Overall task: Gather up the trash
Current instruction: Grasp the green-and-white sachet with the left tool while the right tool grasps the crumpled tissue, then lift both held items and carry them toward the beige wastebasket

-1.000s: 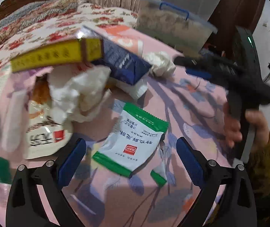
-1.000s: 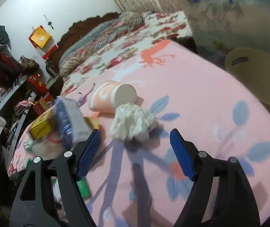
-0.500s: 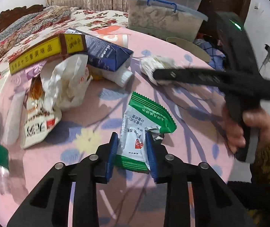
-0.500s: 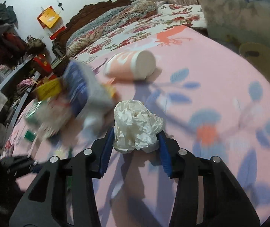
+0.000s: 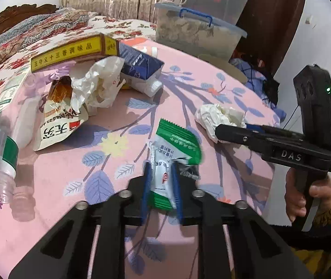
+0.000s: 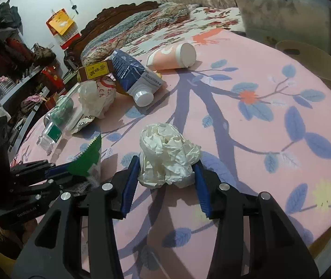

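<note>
Trash: green sachet clamped in left hand-held gripper; tissue wad, beside it, clamped in right hand-held gripper; both light, crushable.

Dim, cool indoor light falls from above and behind, throwing long, soft violet shadows of the tongs across the pink bench. Fisheye curvature bends both views, with black vignetted corners. The green wrapper shows slight motion blur; elsewhere focus holds.
</note>
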`<state>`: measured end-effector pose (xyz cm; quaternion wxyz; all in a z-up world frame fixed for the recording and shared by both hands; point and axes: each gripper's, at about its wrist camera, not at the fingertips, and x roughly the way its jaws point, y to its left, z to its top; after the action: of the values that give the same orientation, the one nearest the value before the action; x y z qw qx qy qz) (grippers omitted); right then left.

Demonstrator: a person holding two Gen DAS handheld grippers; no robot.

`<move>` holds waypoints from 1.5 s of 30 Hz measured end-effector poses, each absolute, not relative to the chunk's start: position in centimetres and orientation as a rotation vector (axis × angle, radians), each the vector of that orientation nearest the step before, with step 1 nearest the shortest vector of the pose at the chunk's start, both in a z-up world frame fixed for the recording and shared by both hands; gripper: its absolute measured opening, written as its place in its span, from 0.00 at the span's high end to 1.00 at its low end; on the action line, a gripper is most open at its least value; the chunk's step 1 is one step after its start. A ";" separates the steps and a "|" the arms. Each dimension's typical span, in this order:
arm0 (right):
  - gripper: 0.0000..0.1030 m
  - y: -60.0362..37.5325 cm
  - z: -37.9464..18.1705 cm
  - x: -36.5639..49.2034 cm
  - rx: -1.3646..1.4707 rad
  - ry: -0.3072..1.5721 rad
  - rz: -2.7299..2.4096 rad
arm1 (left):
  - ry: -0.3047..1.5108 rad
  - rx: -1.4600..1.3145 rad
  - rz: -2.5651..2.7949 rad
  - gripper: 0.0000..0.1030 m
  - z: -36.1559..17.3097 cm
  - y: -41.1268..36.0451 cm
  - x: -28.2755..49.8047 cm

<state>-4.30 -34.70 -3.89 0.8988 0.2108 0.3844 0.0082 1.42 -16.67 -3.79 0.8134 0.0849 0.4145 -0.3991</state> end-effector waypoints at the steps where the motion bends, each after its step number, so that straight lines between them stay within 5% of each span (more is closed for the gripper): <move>1: 0.54 -34.7 -3.8 -4.3 0.441 0.794 0.014 | 0.889 0.181 -0.852 0.98 -3.9 -16.6 1.4; 15: 0.54 -34.8 -4.0 -4.5 0.452 0.799 0.006 | 0.898 0.170 -0.860 0.94 -3.9 -16.5 1.5; 16: 0.53 -34.8 -4.0 -4.5 0.453 0.799 0.006 | 0.895 0.170 -0.859 0.92 -3.9 -16.5 1.5; 19: 0.53 -34.8 -4.0 -4.5 0.455 0.799 0.006 | 0.886 0.187 -0.822 0.53 -3.6 -16.2 1.4; 23: 0.53 -34.8 -4.1 -4.7 0.456 0.797 0.006 | 0.855 0.165 -0.813 0.29 -2.4 -14.5 1.2; 34: 0.53 -35.0 -4.2 -5.1 0.481 0.787 0.018 | 0.846 0.255 -0.798 0.24 -2.1 -16.8 1.5; 37: 0.53 -35.1 -4.3 -5.2 0.489 0.783 0.021 | 0.886 0.326 -0.768 0.25 -3.8 -18.5 2.1; 39: 0.53 -35.1 -4.2 -5.2 0.492 0.780 0.023 | 0.873 0.377 -0.734 0.54 -4.3 -19.0 2.2; 40: 0.53 -35.2 -4.2 -5.2 0.492 0.777 0.024 | 0.874 0.378 -0.750 0.92 -4.2 -19.0 2.2; 45: 0.53 -36.2 -3.5 -5.2 0.494 0.747 0.024 | 0.963 0.263 -0.831 0.96 -3.3 -18.2 3.4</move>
<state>-5.16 -36.23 -3.54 0.9013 0.2388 0.3612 0.0115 3.41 -18.25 -3.31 0.7963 0.1227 0.4485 -0.3869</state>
